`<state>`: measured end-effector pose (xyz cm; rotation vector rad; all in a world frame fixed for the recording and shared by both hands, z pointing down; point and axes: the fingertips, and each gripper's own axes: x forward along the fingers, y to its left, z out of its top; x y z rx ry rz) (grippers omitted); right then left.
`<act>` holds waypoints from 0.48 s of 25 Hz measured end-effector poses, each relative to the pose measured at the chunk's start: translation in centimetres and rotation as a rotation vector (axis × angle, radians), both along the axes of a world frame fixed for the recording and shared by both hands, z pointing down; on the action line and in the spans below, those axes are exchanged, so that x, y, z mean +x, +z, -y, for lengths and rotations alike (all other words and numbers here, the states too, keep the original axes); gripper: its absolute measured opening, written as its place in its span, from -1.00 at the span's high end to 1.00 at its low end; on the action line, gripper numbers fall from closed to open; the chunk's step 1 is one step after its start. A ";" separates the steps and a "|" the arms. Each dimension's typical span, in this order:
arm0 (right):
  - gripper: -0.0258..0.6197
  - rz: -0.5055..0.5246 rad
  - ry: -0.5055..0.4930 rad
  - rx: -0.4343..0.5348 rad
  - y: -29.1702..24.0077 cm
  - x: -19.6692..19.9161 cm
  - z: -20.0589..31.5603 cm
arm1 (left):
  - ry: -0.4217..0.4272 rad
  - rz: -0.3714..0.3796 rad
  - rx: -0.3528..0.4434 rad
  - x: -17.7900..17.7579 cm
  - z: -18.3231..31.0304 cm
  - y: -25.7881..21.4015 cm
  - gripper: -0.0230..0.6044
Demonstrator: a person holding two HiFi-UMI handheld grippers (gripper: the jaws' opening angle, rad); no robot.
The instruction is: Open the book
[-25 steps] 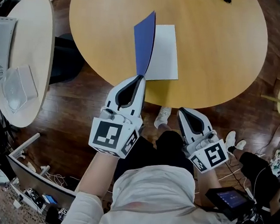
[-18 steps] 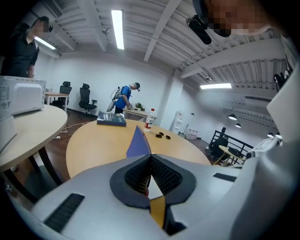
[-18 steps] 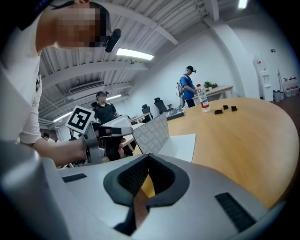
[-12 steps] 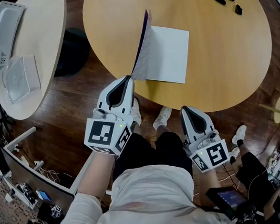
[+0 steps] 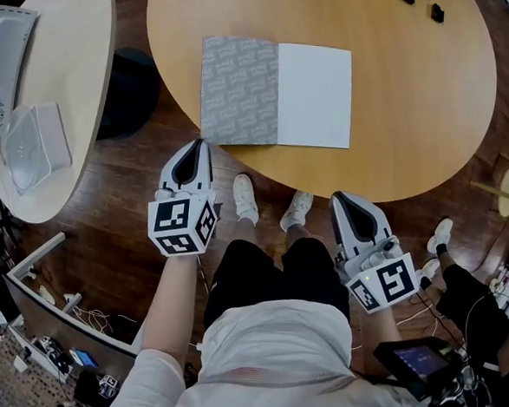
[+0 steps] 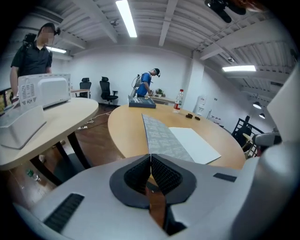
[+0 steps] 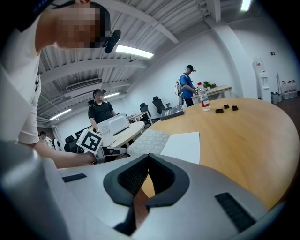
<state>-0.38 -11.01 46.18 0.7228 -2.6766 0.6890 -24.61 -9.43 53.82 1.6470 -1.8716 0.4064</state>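
Note:
The book lies open and flat on the round wooden table (image 5: pixel 418 105). Its grey patterned inside cover (image 5: pixel 239 91) is spread to the left and a white page (image 5: pixel 312 96) to the right. My left gripper (image 5: pixel 194 142) sits just off the table's near edge, below the grey cover, shut and holding nothing. The left gripper view shows the cover (image 6: pixel 161 136) beyond its closed jaws (image 6: pixel 150 157). Further right and below the table's rim, my right gripper (image 5: pixel 340 198) is shut and empty. In the right gripper view the page (image 7: pixel 183 143) lies beyond its tips (image 7: pixel 149 155).
A second pale table (image 5: pixel 58 97) at the left carries a white appliance (image 5: pixel 3 72) and a clear plastic container (image 5: pixel 37 144). Small black items (image 5: pixel 416 1) lie at the round table's far edge. A bottle (image 6: pixel 178 99) and people (image 6: pixel 146 84) are further back.
The raised cover has fallen flat to the left, so the book now lies open. My left gripper let go of it and drew back left and down off the table. The right gripper stayed put.

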 end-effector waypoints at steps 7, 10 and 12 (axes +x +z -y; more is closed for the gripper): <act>0.91 -0.009 0.006 -0.021 0.9 -0.5 0.2 | -0.022 -0.026 -0.040 -0.7 -0.1 3.3 0.88; 0.91 -0.013 0.007 -0.025 1.2 -0.6 0.2 | -0.029 -0.032 -0.061 -0.7 -0.1 4.7 0.88; 0.91 -0.017 -0.002 -0.028 1.2 -0.9 0.0 | -0.034 -0.045 -0.064 -0.7 -0.1 5.2 0.87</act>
